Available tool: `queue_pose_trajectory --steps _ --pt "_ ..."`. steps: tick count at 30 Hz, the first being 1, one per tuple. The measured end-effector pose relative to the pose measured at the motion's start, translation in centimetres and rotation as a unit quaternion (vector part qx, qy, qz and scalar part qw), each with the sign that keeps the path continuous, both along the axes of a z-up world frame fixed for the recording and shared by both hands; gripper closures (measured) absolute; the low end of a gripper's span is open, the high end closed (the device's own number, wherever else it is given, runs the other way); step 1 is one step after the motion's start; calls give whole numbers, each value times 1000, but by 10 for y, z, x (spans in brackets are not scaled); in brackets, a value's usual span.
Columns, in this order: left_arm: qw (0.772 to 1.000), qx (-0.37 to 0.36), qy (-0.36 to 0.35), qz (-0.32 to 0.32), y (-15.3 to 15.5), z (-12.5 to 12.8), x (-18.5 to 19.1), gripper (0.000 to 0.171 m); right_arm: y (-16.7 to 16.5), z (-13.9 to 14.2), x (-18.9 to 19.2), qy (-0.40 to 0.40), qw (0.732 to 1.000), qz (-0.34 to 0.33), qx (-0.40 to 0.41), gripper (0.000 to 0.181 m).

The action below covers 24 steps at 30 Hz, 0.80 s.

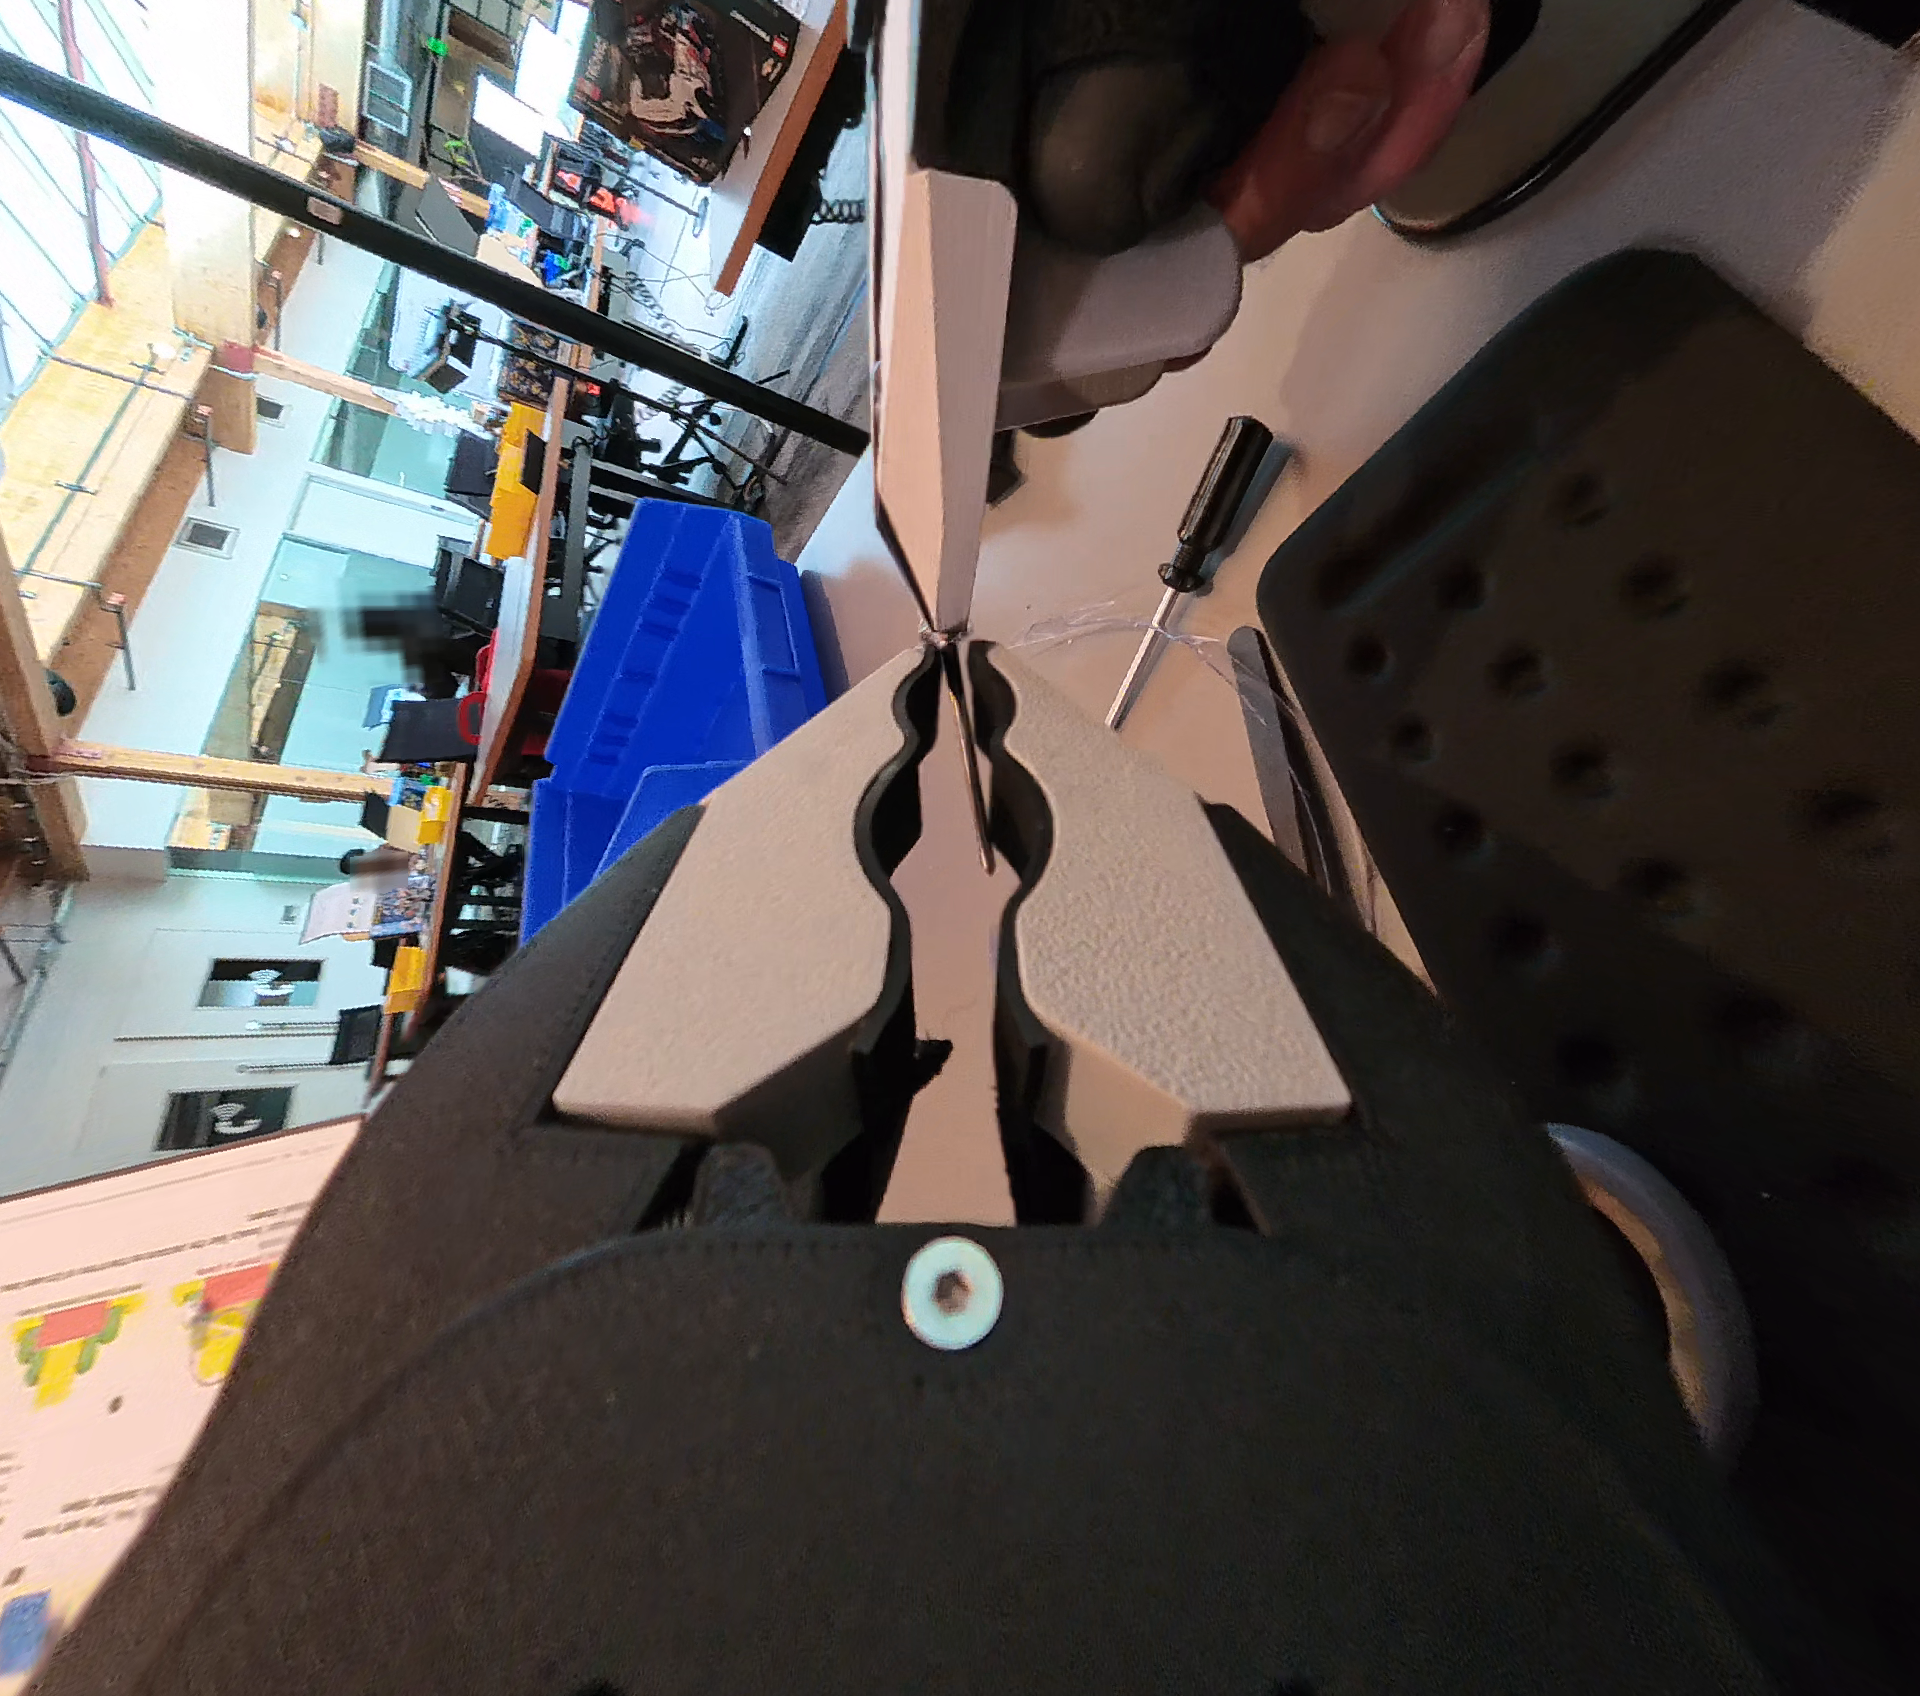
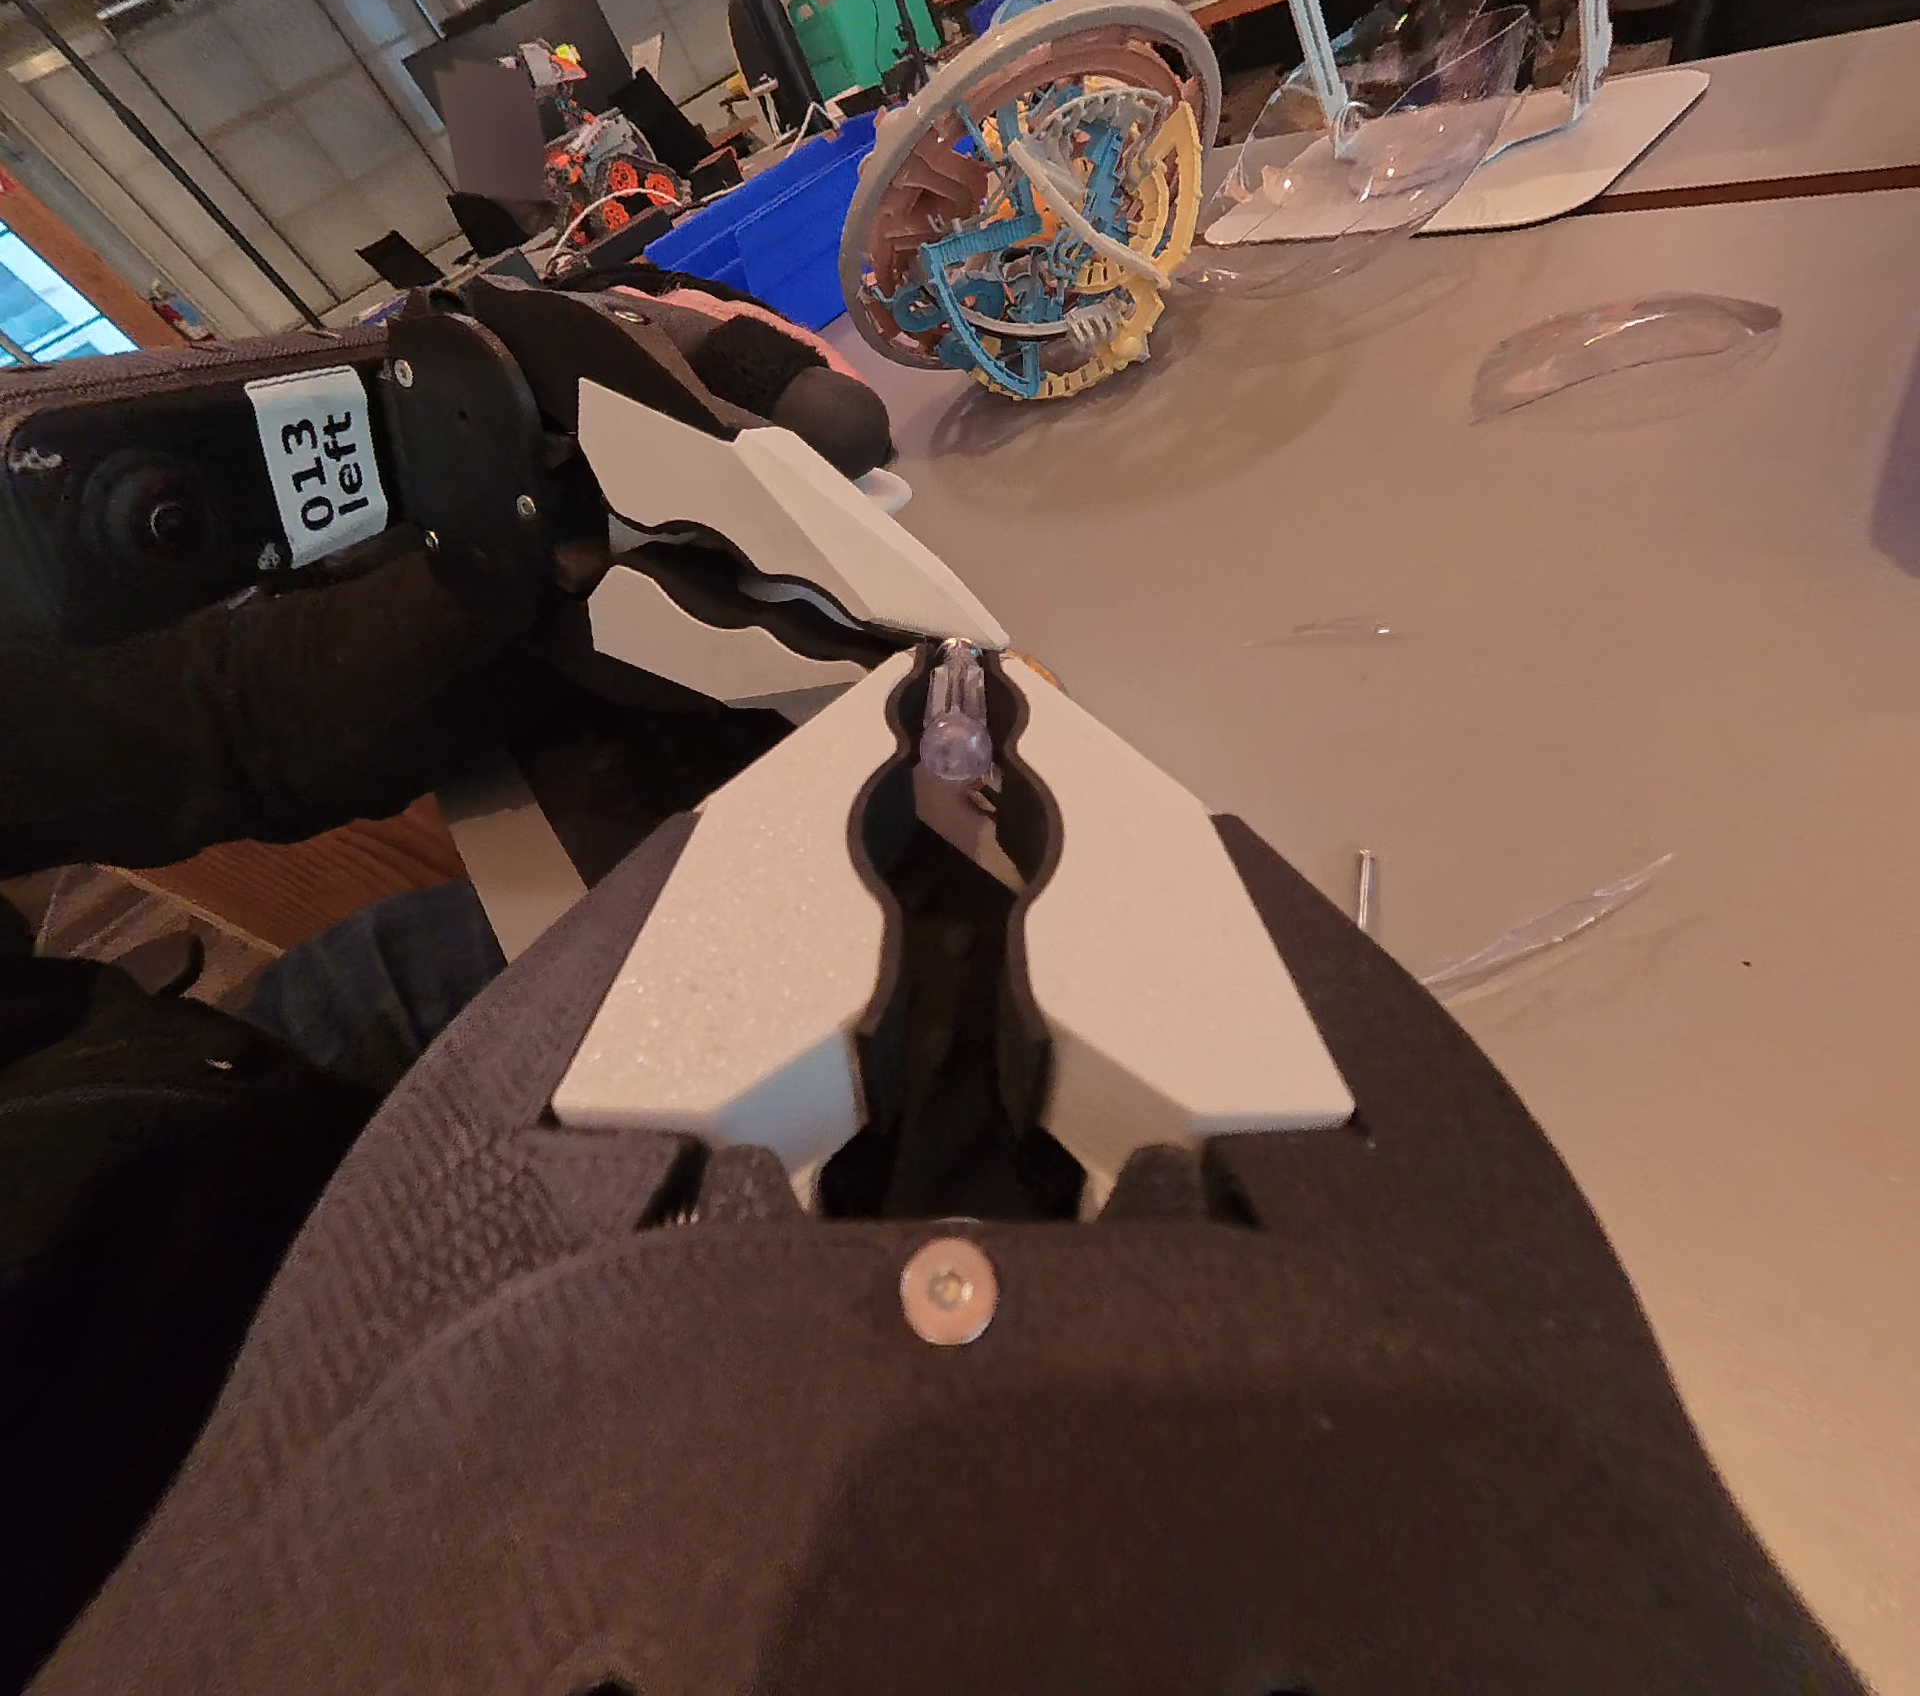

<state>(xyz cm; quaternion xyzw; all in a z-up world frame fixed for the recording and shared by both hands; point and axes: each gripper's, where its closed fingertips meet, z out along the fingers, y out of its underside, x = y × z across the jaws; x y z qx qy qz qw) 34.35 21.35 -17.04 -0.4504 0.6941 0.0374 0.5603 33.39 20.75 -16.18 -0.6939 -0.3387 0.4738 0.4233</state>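
Left to right. Far left, blue plastic bins sit at the counter's far edge. Your left gripper is clenched at the tips on a thin silver metal pin, whose long axis runs back between the fingers toward the camera. In the right view that gripper comes in from the left, tip to tip with your right one. Your right gripper is closed on a small clear plastic peg with a rounded head, long axis along the fingers, head pointing back toward you. The two held parts meet right at the tips, just above the grey counter; neither gripper is nearer, both are touching there.

Farther right and far: a round multicoloured plastic maze ball core, then clear plastic dome halves. In the left view a black-handled screwdriver lies on the counter beside a black perforated tray.
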Motion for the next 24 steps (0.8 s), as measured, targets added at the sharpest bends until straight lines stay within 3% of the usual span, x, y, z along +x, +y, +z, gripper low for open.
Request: queue_pose_trajectory --steps 3,6,8,13,16,19,24 --pt "1000 -2 -16 12 5 18 -12 138 6 1 -1 -2 1000 -16 4 174" --pt "996 2 -48 71 22 58 -51 112 4 5 -6 0 1000 -12 16 174" --pt "990 -16 -69 124 38 88 -97 104 4 4 -11 -2 1000 -11 21 174" --pt "950 -81 -134 270 85 137 -253 107 2 1 -25 18 1000 2 23 174" --pt "901 -241 -173 316 103 107 -330 98 2 0 -33 36 999 6 21 174" --pt "853 -393 -214 269 90 69 -342 76 3 -4 -39 43 999 6 19 174" --pt "864 -380 -148 294 86 12 -332 59 6 -6 -36 44 999 -1 11 174"
